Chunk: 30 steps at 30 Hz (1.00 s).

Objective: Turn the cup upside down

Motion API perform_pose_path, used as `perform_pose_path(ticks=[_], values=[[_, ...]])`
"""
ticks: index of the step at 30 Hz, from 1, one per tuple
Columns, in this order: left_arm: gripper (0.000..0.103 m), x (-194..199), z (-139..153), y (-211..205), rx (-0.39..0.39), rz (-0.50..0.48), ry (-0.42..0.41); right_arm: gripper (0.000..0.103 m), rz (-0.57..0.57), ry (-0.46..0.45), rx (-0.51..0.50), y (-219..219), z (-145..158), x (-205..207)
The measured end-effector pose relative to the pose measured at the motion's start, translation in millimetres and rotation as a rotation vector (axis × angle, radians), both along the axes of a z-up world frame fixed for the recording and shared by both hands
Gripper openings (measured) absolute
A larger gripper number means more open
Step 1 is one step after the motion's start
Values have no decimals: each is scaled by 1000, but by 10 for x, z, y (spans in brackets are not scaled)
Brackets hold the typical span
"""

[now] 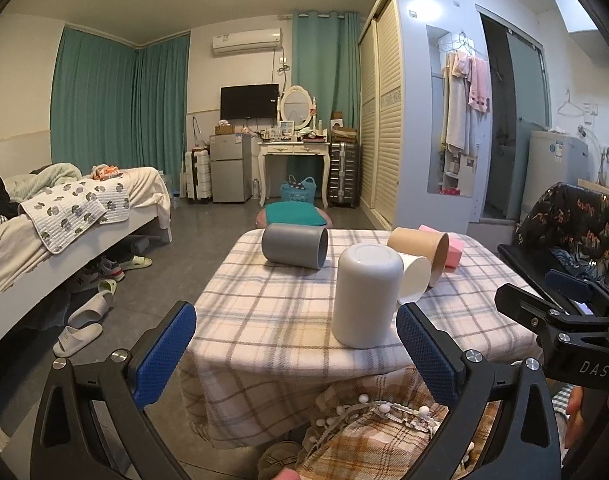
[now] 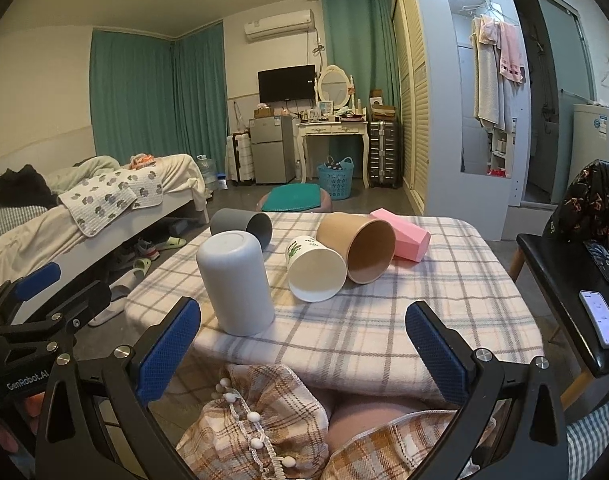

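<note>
The white cup point(image 1: 367, 295) stands mouth-down, base up, on the near part of the table point(image 1: 264, 320), apart from the other cups; by its pose the flip looks done for this one. In the left wrist view it sits just ahead of the left tongs point(image 1: 296, 344), nearer the right-hand pad than the left, and both pads are spread wide with nothing between them. The right tongs point(image 2: 303, 340) are likewise spread wide and empty, held back from the table edge.

Behind the white cup lie four more on their sides: a grey cup point(image 1: 295, 246), a paper cup point(image 2: 315, 268) with a small green print, a brown paper cup point(image 2: 357, 248) and a pink faceted cup point(image 2: 400, 234). The paper cup and the brown one touch, and the pink one lies just beside the brown.

Risks, as I judge them: the white cup is tall and stands on a soft checked cloth near the front edge, so a brush from the left tongs could tip it off toward the floor. The cups on their sides can roll; reaching for the paper cup may nudge the brown one into the pink. Thin paper walls could crush under a hard squeeze.

Writing: "DAS" shows on the right tool's body in the left view, and "GenRobot.AI" on the left tool's body in the right view. A phone point(image 2: 600, 318) on the black stool shows a lit screen, too small to read. The paper cup's print may be a cactus, though I cannot be sure.
</note>
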<state>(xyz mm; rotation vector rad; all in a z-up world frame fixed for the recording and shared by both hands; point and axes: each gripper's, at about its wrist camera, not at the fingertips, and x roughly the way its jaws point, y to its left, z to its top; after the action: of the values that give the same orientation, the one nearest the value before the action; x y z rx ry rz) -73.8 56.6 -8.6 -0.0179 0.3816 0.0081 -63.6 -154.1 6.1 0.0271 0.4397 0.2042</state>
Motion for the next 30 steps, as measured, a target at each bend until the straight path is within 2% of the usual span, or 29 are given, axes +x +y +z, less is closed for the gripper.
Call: perform_pose_path(ticks=[8, 30], values=[[103, -7, 0, 92, -34, 27, 6, 103, -10, 0, -6, 21, -22, -10], [103, 4, -40, 0, -25, -4, 15, 103, -7, 17, -6, 11, -85, -1]])
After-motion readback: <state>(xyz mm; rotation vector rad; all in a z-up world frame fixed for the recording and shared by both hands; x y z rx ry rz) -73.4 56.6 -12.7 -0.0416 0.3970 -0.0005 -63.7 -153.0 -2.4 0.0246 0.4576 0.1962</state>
